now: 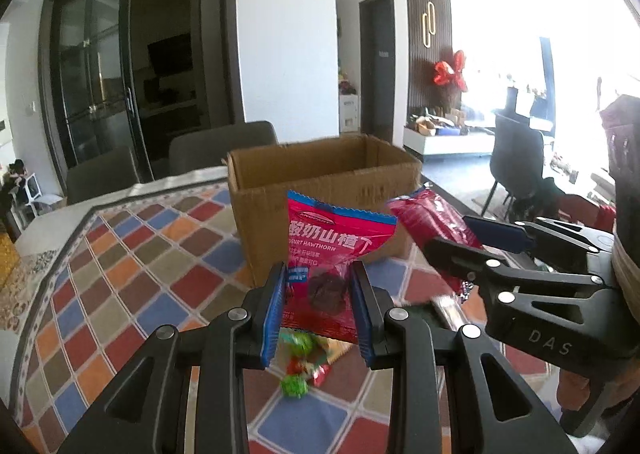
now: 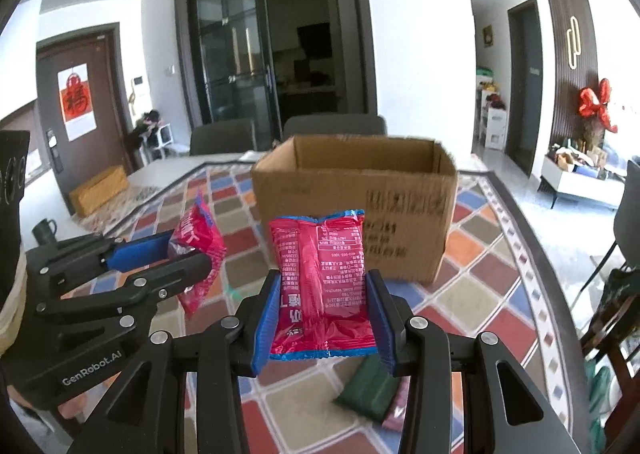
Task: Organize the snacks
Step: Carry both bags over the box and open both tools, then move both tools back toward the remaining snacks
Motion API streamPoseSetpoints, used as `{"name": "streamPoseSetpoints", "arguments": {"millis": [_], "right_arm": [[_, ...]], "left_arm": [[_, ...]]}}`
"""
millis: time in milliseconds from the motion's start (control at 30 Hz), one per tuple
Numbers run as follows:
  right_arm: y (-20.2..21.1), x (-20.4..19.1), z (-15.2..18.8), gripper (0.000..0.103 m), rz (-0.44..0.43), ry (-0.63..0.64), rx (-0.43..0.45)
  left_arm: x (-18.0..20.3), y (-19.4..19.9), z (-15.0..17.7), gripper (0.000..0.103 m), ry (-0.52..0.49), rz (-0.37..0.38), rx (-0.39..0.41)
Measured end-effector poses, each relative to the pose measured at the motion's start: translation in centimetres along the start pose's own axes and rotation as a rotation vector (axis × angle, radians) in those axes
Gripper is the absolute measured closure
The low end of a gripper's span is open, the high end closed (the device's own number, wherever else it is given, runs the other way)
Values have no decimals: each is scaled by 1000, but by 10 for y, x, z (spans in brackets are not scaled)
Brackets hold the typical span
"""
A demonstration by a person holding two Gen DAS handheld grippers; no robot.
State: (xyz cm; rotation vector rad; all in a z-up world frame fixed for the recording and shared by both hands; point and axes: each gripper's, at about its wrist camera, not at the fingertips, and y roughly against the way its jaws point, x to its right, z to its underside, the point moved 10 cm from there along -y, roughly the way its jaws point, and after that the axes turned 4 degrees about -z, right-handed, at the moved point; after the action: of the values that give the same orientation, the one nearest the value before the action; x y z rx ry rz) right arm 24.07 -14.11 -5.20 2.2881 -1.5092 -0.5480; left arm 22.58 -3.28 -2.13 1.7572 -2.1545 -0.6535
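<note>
Pink snack packet (image 1: 328,266) upright (lengthwise vertical)

Checked tablecloth (image 2: 480,250); dark mug (image 2: 44,230); red bow (image 2: 596,103); grey chairs (image 2: 334,127)

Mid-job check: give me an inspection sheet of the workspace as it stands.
Surface: table under a checkered cloth.
Job's things: open cardboard box; two pink hawthorn packets, one in the left gripper, one in the right gripper.
Clutter: green-wrapped candies; dark green packet; mug.
Grippers: both jaws closed on their packets, held above the cloth, short of the box.
Cables: nothing seen.
Surroundings: chairs, glass doors behind.
</note>
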Motion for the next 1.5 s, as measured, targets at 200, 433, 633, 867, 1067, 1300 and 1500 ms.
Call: {"name": "streamPoseSetpoints", "arguments": {"millis": [200, 433, 633, 867, 1067, 1300, 1500], "right_arm": [[-7, 14, -33, 60, 19, -22, 42], [-24, 28, -70, 60, 20, -45, 48], [-47, 40, -95, 60, 27, -59, 21], [-76, 58, -110, 60, 50, -91, -36], [-98, 68, -116, 60, 72, -91, -94], [-113, 79, -116, 59, 97, -102, -133], [-101, 84, -119, 36, 175, -91, -106]], "left_arm": [[-12, -14, -32, 72, 41, -2, 13], [-22, -37, -66, 72, 47, 0, 5], [-30, -62, -92, 72, 55, -3, -15], [-37, -98, -106, 72, 71, 1, -84], [-42, -128, -115, 71, 113, 16, -129], [-38, -141, -118, 58, 103, 5, -147], [-39, -128, -115, 54, 98, -17, -133]]}}
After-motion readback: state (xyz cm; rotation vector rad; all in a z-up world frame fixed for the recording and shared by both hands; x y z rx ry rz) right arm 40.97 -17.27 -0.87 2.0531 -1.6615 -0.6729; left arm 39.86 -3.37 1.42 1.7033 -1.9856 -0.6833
